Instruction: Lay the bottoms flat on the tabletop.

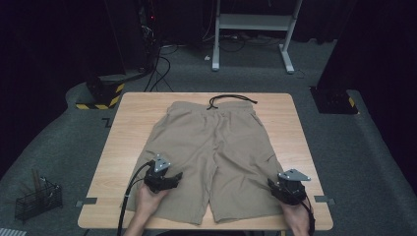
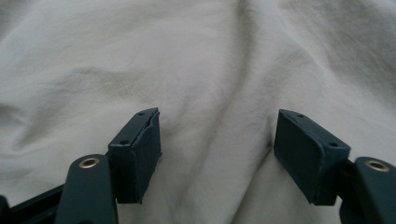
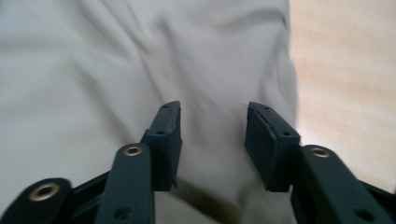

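The beige shorts (image 1: 211,157) lie flat on the wooden table (image 1: 290,113), waistband away from me and the black drawstring (image 1: 231,100) trailing over bare wood past it; both leg hems sit close to the near edge. My left gripper (image 1: 164,181) is over the left leg, near its outer edge; in the left gripper view my left jaws stand wide apart with wrinkled cloth (image 2: 205,84) between them and nothing pinched. My right gripper (image 1: 287,191) is at the outer hem corner of the right leg; in the right gripper view those jaws are parted a little less, the side seam (image 3: 287,70) running just past the right-hand one, pale tabletop (image 3: 345,74) beyond it; that view is blurred, so I can't say whether the tips touch the fabric, but they grip nothing. Bare wood runs down both sides of the shorts, wider on the left; only a narrow strip shows along the near edge under my hands.
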Demonstrator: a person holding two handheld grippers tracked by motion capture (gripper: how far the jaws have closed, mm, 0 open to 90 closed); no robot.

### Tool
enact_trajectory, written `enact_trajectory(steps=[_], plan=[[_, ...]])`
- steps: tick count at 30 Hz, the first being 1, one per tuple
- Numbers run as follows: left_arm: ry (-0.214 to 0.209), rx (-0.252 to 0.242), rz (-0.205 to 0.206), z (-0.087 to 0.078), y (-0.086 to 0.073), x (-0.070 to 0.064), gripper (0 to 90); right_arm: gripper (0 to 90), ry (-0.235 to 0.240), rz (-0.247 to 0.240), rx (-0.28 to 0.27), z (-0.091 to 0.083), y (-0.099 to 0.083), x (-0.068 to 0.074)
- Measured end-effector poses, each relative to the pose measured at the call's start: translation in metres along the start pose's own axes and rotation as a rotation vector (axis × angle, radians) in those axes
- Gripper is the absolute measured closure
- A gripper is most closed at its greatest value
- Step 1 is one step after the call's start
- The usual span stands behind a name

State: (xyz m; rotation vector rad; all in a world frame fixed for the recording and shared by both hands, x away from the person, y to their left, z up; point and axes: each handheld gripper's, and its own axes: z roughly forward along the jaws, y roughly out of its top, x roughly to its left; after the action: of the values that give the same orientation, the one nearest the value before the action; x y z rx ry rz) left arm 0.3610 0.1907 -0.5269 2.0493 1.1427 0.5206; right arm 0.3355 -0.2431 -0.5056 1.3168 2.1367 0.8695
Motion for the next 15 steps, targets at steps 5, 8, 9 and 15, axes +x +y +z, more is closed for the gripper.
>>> enact_trajectory(steps=[5,8,9,15], plan=[[-0.018,-0.021,0.037,-0.003,-0.001,-0.006,55.2,49.8,0.102,-0.087,-0.04,0.019,0.03,0.033],[-0.04,0.001,0.075,-0.007,0.0,-0.011,75.2,48.0,0.096,-0.158,-0.012,0.038,0.038,0.052],[-0.047,0.017,0.086,-0.008,0.0,-0.012,79.6,46.9,0.101,-0.169,-0.001,0.044,0.039,0.056],[-0.059,0.088,0.098,-0.024,-0.005,-0.003,87.8,41.9,0.178,-0.088,-0.01,0.054,0.032,0.052]])
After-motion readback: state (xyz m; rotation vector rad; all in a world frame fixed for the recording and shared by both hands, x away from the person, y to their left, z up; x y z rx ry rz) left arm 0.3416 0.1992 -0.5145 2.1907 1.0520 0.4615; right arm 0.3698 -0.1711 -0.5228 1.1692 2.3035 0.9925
